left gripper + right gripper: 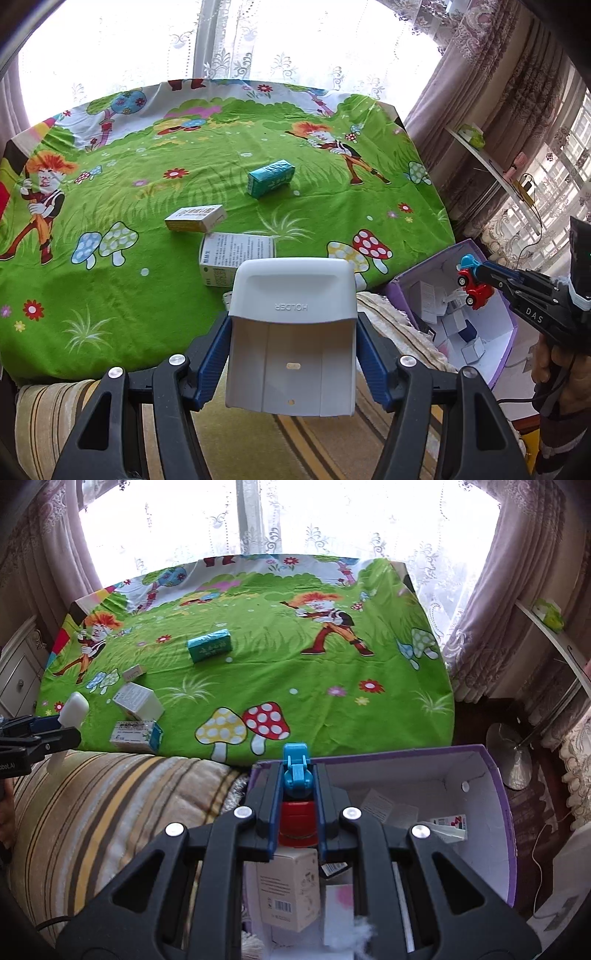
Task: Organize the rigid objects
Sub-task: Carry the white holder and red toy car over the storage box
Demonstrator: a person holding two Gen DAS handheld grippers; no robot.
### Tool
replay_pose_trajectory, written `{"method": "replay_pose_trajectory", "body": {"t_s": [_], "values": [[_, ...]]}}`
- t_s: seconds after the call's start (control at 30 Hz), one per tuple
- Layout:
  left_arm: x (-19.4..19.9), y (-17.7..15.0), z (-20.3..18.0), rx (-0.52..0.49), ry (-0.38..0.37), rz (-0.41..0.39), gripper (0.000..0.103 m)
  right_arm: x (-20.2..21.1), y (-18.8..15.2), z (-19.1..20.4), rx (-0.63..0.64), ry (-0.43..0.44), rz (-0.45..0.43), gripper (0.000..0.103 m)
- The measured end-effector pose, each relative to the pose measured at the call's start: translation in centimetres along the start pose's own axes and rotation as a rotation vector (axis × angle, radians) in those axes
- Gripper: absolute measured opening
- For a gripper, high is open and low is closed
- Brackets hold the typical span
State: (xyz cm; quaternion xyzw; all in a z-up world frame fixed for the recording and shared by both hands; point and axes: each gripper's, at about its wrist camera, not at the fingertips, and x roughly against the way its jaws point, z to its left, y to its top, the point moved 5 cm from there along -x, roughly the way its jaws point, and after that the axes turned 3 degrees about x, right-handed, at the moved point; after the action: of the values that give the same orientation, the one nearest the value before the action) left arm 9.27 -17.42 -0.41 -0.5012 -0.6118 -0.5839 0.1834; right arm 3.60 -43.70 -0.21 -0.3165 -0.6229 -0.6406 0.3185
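The right gripper is clenched on a red and blue toy car, its long axis running along the fingers toward twelve o'clock; the purple box lies directly beneath and out to three o'clock, so the drop looks close. The left gripper grasps a white holder above the striped cushion; the box sits at its three o'clock, the right hand nearer.
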Motion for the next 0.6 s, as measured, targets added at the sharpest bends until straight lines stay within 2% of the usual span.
{"method": "replay_pose_trajectory", "body": {"t_s": [0.3,0.6], "values": [[-1.1,-0.1,-5.5,-0.101,-0.037,0.026,0.065,0.2,-6.1,-6.5,-0.121,-0.064,0.066,0.019],[-2.1,-0.5,-10.0,-0.175,-0.071,0.055,0.065,-0.7,-10.6,-9.8,-0.175,-0.098,0.129,0.019]]}}
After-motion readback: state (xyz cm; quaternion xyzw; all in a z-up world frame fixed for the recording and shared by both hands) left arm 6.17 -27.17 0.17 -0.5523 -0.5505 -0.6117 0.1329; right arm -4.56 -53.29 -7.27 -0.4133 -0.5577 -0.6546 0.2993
